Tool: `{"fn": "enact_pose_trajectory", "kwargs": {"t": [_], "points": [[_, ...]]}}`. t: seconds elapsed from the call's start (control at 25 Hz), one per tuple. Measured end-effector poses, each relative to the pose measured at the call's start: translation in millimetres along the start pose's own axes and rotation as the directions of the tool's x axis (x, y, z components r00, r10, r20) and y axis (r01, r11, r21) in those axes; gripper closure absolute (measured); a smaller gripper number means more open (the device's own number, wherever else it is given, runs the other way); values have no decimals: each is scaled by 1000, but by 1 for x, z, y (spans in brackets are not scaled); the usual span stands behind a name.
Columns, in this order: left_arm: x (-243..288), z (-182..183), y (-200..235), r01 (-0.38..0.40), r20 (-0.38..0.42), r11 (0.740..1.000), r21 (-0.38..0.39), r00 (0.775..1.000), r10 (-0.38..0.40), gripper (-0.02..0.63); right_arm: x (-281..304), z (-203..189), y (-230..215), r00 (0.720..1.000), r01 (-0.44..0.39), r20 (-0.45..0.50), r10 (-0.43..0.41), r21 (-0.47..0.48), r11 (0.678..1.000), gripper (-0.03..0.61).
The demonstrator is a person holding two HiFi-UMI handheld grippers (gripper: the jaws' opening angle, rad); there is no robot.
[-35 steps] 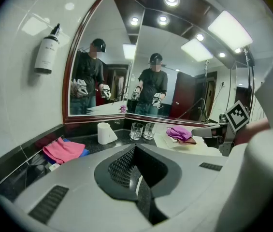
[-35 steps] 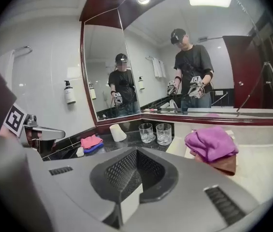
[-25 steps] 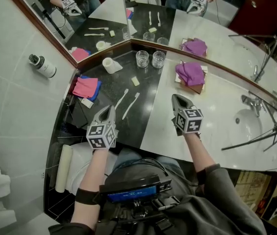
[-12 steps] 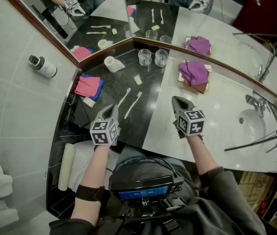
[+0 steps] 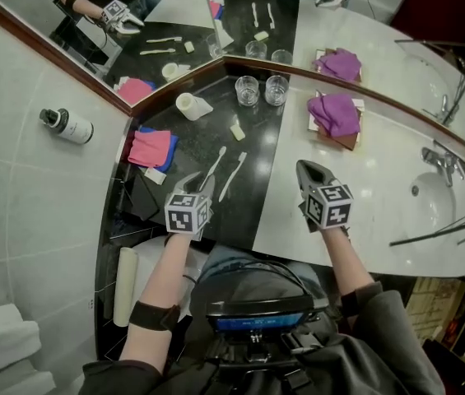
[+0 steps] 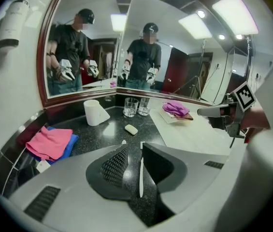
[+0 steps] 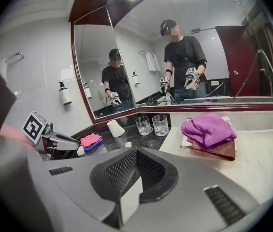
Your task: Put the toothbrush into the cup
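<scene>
The left tongs (image 5: 192, 179) hang low over the dark part of the bench (image 5: 253, 208), left of centre in the head view. Their jaws have just been opening and stand partly apart, with a white toothbrush (image 6: 140, 173) lying flat on the bench between them, the pads clear of it. Another toothbrush (image 5: 214, 167) lies just beside it. Two glass cups (image 5: 247, 90) stand upright at the back edge by the mirror, well apart from the toothbrushes. The right tongs (image 5: 303, 166) hover over the white part of the bench, right of centre, jaws closed together and empty.
</scene>
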State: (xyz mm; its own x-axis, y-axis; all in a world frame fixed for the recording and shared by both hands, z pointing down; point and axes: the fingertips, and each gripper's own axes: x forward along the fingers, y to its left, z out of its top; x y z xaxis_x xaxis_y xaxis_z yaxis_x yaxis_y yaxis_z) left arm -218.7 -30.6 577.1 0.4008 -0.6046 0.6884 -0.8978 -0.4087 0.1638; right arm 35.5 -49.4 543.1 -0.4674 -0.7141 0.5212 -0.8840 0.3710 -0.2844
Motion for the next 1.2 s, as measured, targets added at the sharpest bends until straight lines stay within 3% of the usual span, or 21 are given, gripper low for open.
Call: {"fn": "enact_pose_trajectory", "kwargs": {"t": [0.2, 0.6, 0.76, 1.2], "points": [[32, -24, 11, 71, -180, 996, 62, 982, -59, 460, 12, -15, -1, 999, 41, -23, -40, 41, 998, 572], [88, -39, 30, 121, -406, 982, 142, 912, -54, 460, 27, -51, -19, 985, 126, -121, -119, 48, 991, 572], [106, -40, 25, 152, -445, 976, 159, 893, -66, 460, 28, -60, -31, 980, 151, -143, -141, 55, 987, 572], [121, -59, 31, 132, -513, 979, 154, 858, -35, 469, 12, -92, -42, 969, 179, -190, -158, 97, 979, 572]]}}
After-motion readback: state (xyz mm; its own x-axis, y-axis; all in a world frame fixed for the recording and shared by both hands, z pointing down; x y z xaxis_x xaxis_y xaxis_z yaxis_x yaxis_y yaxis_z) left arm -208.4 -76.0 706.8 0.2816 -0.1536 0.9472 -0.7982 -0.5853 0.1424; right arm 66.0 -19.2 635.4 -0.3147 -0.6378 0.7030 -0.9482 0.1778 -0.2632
